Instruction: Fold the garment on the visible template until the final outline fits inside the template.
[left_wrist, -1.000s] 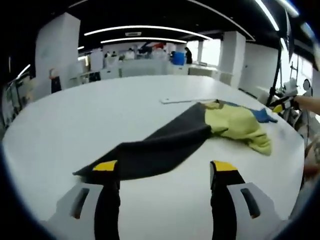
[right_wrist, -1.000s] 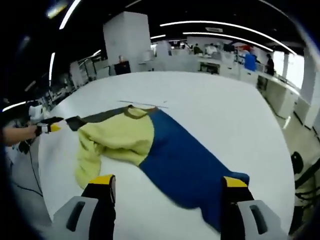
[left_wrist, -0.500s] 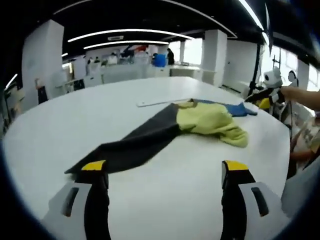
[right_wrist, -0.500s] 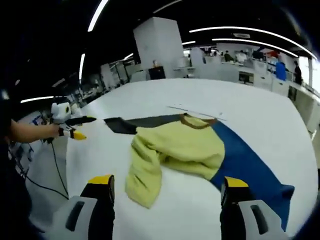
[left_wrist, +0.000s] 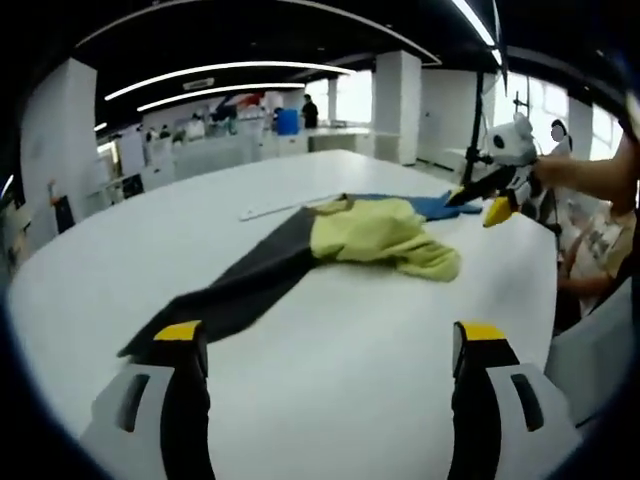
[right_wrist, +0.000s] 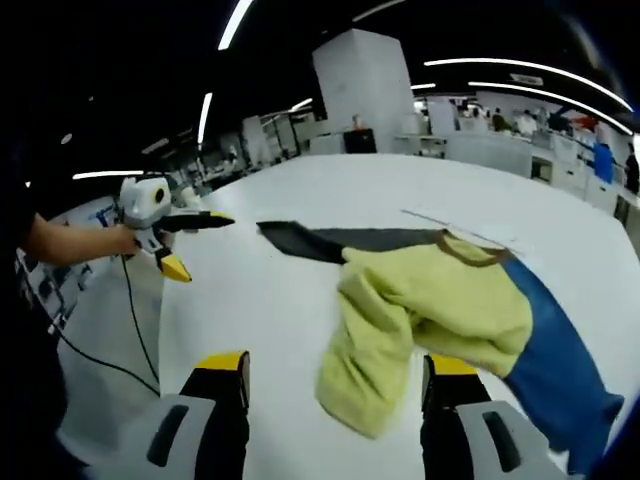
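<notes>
Both your grippers have backed off the garment, jaws wide and empty; it lies bunched on the table, sleeves spread, so you can re-grip.

White table, broad and bare at its near end. White square pillar in the far hall; another pillar beyond the table's far right. Blue barrel far off among desks. Long ceiling light strips overhead. Black cable hanging at the table's left edge.
</notes>
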